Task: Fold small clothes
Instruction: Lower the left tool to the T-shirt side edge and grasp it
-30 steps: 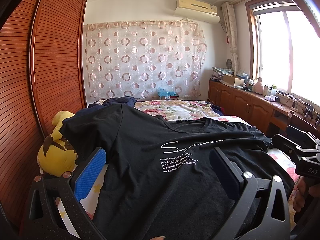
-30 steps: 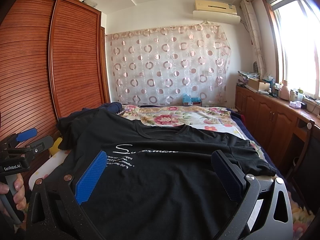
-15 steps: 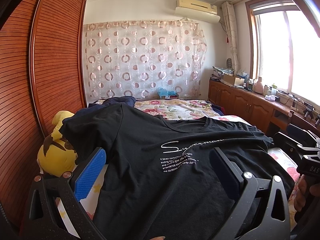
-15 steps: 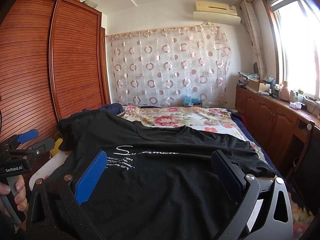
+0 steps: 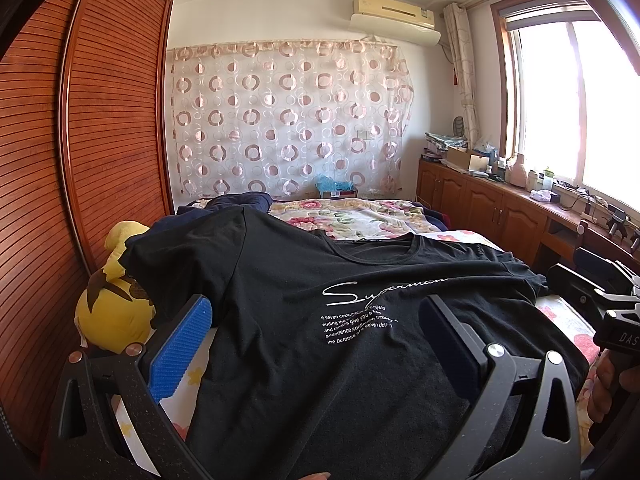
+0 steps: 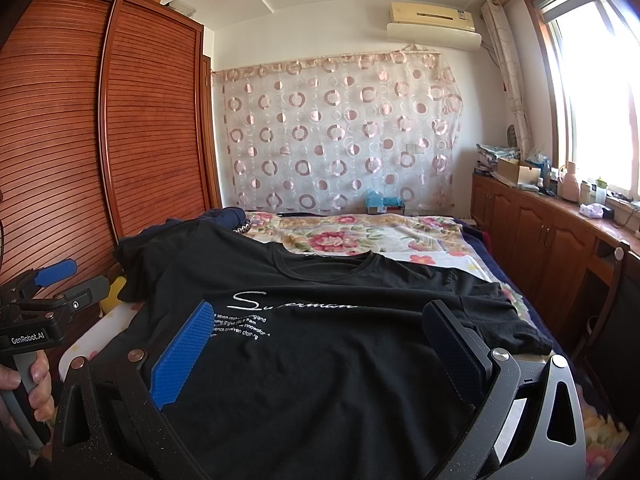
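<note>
- We see a bed (image 5: pixel 360 220) with a floral cover running from the foreground to a circle-patterned curtain (image 5: pixel 288 120) on the far wall.
- A slatted wooden wardrobe (image 5: pixel 100 140) stands along the bed's left side, and a low wooden cabinet (image 6: pixel 540 232) runs under the window on the right.
- A black T-shirt (image 5: pixel 320 340) lies spread front-up on the bed, collar toward the curtain, white script lettering (image 5: pixel 372 292) across the chest; its left sleeve drapes over a yellow plush toy (image 5: pixel 112 320) at the bed's edge, beside the wardrobe.
- A dark blue garment (image 6: pixel 228 216) sits bunched on the bed beyond the shirt's left shoulder.
- Our left gripper (image 5: pixel 316 316) hovers over the shirt's lower left part, its blue-padded fingers (image 5: pixel 180 344) spread wide with nothing between them.
- Our right gripper (image 6: pixel 320 336) hovers over the shirt's lower right part, equally wide apart and gripping nothing.
- In the right wrist view we can see the left gripper's handle in a hand (image 6: pixel 32 384) at the far left edge.
</note>
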A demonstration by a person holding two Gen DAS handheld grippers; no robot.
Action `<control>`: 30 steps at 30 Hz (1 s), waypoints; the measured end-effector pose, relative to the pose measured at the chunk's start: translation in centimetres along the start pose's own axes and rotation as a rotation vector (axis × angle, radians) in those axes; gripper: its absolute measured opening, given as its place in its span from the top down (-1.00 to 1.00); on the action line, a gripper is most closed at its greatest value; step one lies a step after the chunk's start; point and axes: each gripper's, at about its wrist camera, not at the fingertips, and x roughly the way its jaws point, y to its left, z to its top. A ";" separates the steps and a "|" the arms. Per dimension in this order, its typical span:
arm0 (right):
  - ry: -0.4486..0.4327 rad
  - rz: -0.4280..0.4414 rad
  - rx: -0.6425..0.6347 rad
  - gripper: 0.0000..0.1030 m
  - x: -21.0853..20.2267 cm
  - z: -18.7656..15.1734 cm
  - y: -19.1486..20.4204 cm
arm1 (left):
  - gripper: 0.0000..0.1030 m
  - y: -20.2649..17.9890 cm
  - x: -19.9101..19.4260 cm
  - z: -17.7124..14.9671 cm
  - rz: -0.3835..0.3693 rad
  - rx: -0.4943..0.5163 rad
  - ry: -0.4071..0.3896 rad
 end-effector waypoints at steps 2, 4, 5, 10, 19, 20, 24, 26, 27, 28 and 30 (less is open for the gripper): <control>-0.001 0.000 0.000 -1.00 0.0 0.0 0.0 | -1.00 0.1 0.0 0.0 0.001 0.001 -0.002; 0.000 0.000 -0.002 -1.00 0.0 0.0 0.0 | -1.00 0.0 0.1 0.0 0.001 0.001 -0.002; -0.001 0.000 0.000 -1.00 0.0 0.0 0.0 | -1.00 0.0 0.0 -0.1 0.000 -0.001 -0.002; 0.013 0.011 -0.001 -1.00 0.3 -0.3 0.1 | -1.00 1.1 0.5 -0.4 0.002 -0.006 0.018; 0.082 0.084 -0.015 -1.00 2.5 -1.1 0.3 | -1.00 5.7 3.0 -1.8 0.036 -0.028 0.104; 0.087 0.087 -0.018 -1.00 2.7 -1.1 0.3 | -1.00 6.4 3.1 -1.8 0.046 -0.032 0.110; 0.110 0.115 -0.033 -1.00 3.2 -0.9 0.0 | -1.00 9.5 3.8 -1.7 0.065 -0.063 0.126; 0.119 0.124 -0.050 -1.00 3.6 -0.7 0.0 | -1.00 10.0 3.9 -1.5 0.066 -0.069 0.129; 0.123 0.130 -0.054 -1.00 3.7 -0.5 -0.1 | -1.00 10.8 4.0 -1.4 0.068 -0.073 0.129; 0.127 0.141 -0.057 -1.00 3.9 -0.4 -0.2 | -1.00 11.5 4.1 -1.3 0.074 -0.074 0.126; 0.132 0.157 -0.068 -1.00 4.1 0.0 -0.4 | -1.00 12.5 4.3 -1.1 0.078 -0.069 0.122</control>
